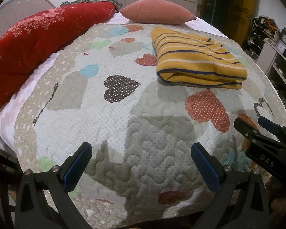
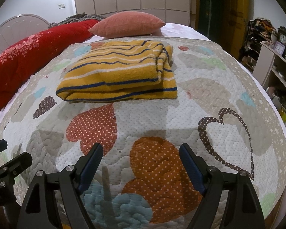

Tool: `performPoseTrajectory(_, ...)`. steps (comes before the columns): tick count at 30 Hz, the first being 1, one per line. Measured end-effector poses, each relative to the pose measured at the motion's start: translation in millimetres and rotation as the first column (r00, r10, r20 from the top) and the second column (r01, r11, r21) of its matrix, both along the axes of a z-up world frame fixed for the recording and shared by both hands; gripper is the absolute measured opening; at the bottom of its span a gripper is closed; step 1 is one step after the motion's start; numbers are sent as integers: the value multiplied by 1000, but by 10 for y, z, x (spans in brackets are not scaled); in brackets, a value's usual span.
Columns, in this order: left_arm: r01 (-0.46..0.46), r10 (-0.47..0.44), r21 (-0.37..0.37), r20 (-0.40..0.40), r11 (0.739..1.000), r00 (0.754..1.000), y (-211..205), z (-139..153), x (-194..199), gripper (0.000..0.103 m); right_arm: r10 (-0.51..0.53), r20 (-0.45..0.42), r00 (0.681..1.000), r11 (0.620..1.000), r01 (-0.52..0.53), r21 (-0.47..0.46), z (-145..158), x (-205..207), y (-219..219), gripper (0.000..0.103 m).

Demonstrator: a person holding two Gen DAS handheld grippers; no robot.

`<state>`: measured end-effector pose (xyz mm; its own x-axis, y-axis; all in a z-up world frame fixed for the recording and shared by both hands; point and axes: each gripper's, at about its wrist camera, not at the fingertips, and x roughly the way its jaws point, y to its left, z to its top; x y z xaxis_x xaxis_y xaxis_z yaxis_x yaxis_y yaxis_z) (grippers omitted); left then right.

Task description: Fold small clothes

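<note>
A yellow garment with dark blue and white stripes (image 1: 196, 57) (image 2: 122, 72) lies folded into a thick rectangle on the heart-patterned quilt (image 1: 114, 118) (image 2: 181, 103), toward the far side of the bed. My left gripper (image 1: 141, 148) hovers over the near part of the quilt, open and empty, well short of the garment. My right gripper (image 2: 141, 148) is also open and empty above an orange heart patch, near the bed's front edge. The right gripper (image 1: 257, 124) shows at the right edge of the left wrist view, and the left gripper (image 2: 7, 152) at the left edge of the right wrist view.
A pink cushion (image 1: 158, 11) (image 2: 127, 24) lies behind the garment. A long red bolster (image 1: 38, 43) (image 2: 28, 51) runs along the left side by the headboard. Shelves with clutter (image 1: 276, 57) (image 2: 272, 61) stand to the right of the bed.
</note>
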<state>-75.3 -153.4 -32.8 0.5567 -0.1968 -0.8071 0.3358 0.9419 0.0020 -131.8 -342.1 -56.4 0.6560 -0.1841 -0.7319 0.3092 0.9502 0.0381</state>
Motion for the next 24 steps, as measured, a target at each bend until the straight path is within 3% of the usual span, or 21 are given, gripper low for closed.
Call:
performPoseTrajectory(13, 5, -7, -40, -38, 999, 999, 39, -57, 47, 103, 14, -23, 1000, 999, -15, -41, -24, 48, 78, 87)
performPoseTrajectory(24, 2, -2, -12, -28, 1000, 1000, 24, -72, 71, 103, -56, -99, 994, 969, 30, -245, 42, 140, 197, 87)
